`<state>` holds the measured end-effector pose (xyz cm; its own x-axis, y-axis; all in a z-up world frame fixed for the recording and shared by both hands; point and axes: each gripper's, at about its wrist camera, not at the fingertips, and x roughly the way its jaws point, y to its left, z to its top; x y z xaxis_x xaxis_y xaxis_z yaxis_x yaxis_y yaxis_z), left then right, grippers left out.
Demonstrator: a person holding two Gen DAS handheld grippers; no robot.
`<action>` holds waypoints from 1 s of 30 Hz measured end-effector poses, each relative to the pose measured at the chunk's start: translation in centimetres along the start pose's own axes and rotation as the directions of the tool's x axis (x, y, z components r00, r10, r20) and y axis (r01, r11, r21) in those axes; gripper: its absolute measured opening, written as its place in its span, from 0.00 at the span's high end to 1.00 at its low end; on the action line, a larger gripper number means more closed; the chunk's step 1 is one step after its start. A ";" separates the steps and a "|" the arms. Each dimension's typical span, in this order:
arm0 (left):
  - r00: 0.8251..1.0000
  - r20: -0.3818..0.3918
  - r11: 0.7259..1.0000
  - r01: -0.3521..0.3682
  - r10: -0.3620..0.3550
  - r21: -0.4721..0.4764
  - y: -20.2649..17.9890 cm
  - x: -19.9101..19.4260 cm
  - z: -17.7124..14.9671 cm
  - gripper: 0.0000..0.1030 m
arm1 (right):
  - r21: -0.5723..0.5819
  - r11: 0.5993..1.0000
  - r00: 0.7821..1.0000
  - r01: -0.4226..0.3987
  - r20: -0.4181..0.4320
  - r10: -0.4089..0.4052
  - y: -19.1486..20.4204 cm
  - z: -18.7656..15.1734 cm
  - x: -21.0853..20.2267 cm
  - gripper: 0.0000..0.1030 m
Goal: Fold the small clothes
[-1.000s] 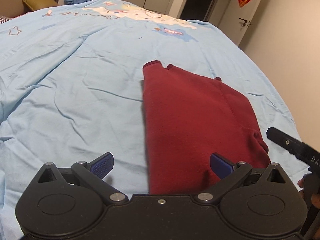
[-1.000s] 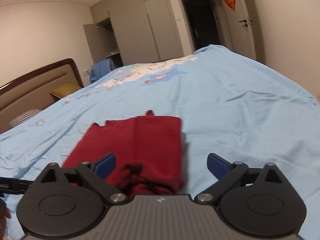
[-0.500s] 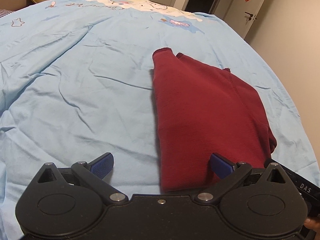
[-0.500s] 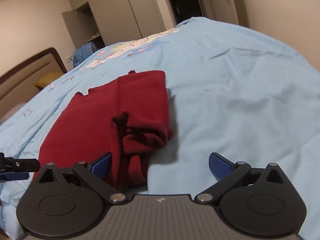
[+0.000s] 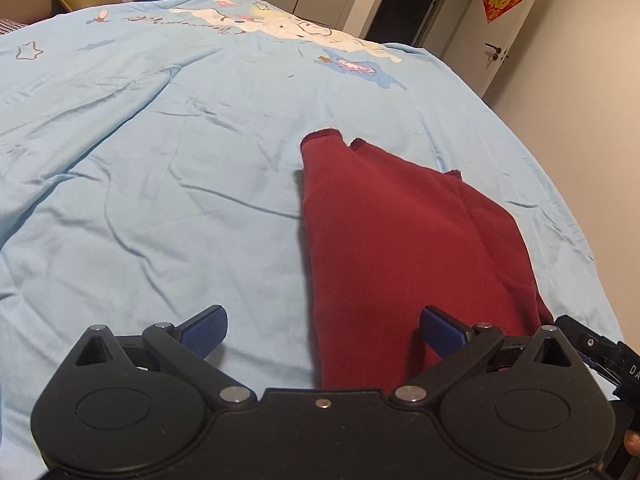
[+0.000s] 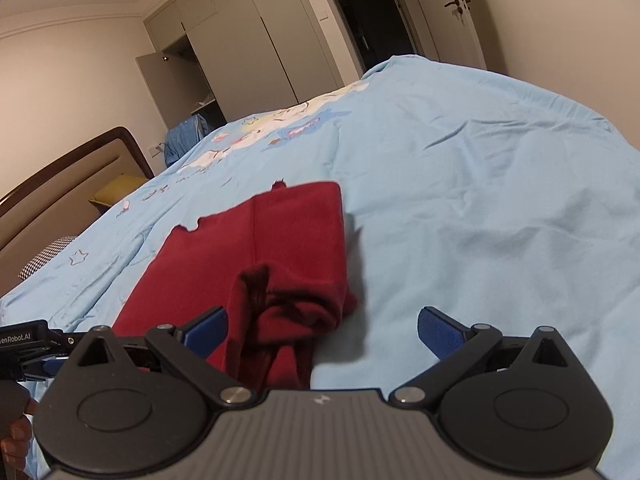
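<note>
A dark red garment lies partly folded lengthwise on the light blue bedspread. My left gripper is open and empty, its jaws wide, hovering over the garment's near left edge. In the right wrist view the garment has a bunched, folded-over end at its near right corner. My right gripper is open and empty just above that bunched end. The other gripper's body shows at the right edge of the left wrist view and at the left edge of the right wrist view.
The bedspread has a cartoon print toward the far side. A headboard and a yellow cushion are at the left. Wardrobes, a dark doorway and a door stand behind the bed.
Both grippers stayed open. The left gripper moved closer over the garment's near left edge. The right gripper dipped toward the bunched end, then tilted back up.
</note>
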<state>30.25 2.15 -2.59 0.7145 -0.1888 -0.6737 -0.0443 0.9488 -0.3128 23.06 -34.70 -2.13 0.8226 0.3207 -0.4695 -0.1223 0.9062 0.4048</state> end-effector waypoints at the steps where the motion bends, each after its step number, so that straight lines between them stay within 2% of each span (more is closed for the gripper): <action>1: 1.000 -0.002 1.000 0.003 -0.003 0.005 -0.1 0.4 0.3 0.01 | 0.007 1.000 1.000 -0.008 0.003 0.008 -0.2 0.3 0.4 0.00; 6: 1.000 -0.008 1.000 0.015 -0.014 0.018 -0.7 2.1 1.6 0.01 | 0.043 0.999 0.999 -0.029 0.018 0.028 -1.3 1.9 2.9 0.00; 11: 0.999 -0.036 1.000 -0.015 0.016 0.018 -0.9 3.8 2.2 0.01 | 0.065 0.997 0.999 -0.050 0.023 0.049 -2.2 3.4 5.7 0.00; 13: 0.999 -0.045 1.000 -0.014 0.015 0.012 -0.8 4.2 2.2 0.01 | 0.057 0.997 0.998 -0.059 0.029 0.058 -2.3 3.9 6.5 0.04; 15: 0.999 -0.053 1.000 -0.014 0.014 0.004 -0.6 4.5 2.1 0.01 | 0.038 0.997 0.998 -0.061 0.028 0.060 -2.0 4.3 7.2 0.21; 16: 0.998 -0.055 1.000 -0.013 0.013 0.000 -0.5 4.5 2.0 0.01 | 0.028 0.998 0.998 -0.060 0.028 0.059 -1.9 4.5 7.5 0.25; 17: 0.998 -0.055 1.000 -0.011 0.011 -0.004 -0.4 4.6 1.9 0.01 | 0.019 0.998 0.998 -0.064 0.027 0.063 -1.8 4.7 7.8 0.33; 18: 0.998 -0.055 1.000 -0.010 0.009 -0.009 -0.3 4.6 1.9 0.01 | 0.009 0.998 0.997 -0.068 0.028 0.068 -1.6 4.9 8.1 0.44; 19: 0.998 -0.055 1.000 -0.008 0.008 -0.012 -0.3 4.6 1.9 0.01 | -0.001 0.998 0.997 -0.070 0.027 0.070 -1.4 5.1 8.4 0.50; 21: 0.998 -0.055 1.000 -0.011 0.010 -0.016 -0.3 4.6 1.9 0.01 | -0.024 0.997 0.997 -0.077 0.022 0.078 -1.0 5.3 9.1 0.77; 23: 0.998 -0.053 1.000 -0.014 0.013 -0.015 -0.4 4.6 1.9 0.01 | -0.053 0.995 0.996 -0.084 0.030 0.086 -0.4 5.6 9.5 0.89; 24: 0.999 -0.052 1.000 -0.016 0.015 -0.013 -0.5 4.5 1.9 0.01 | -0.076 0.993 0.995 -0.091 0.036 0.094 -0.1 5.8 9.6 0.92; 27: 0.999 -0.050 1.000 -0.016 0.015 -0.012 -0.6 4.5 1.9 0.01 | -0.161 0.984 0.994 -0.075 0.072 0.087 1.1 6.4 9.4 0.92; 30: 0.999 -0.051 1.000 -0.017 0.016 -0.015 -0.6 4.4 1.9 0.01 | -0.144 0.987 0.996 -0.066 0.054 0.074 0.9 6.6 10.0 0.91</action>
<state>34.75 1.25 -4.12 0.6772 -0.1859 -0.7119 -0.0674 0.9478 -0.3115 34.87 -32.50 -1.28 0.8401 0.3718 -0.3949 -0.2549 0.9133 0.3176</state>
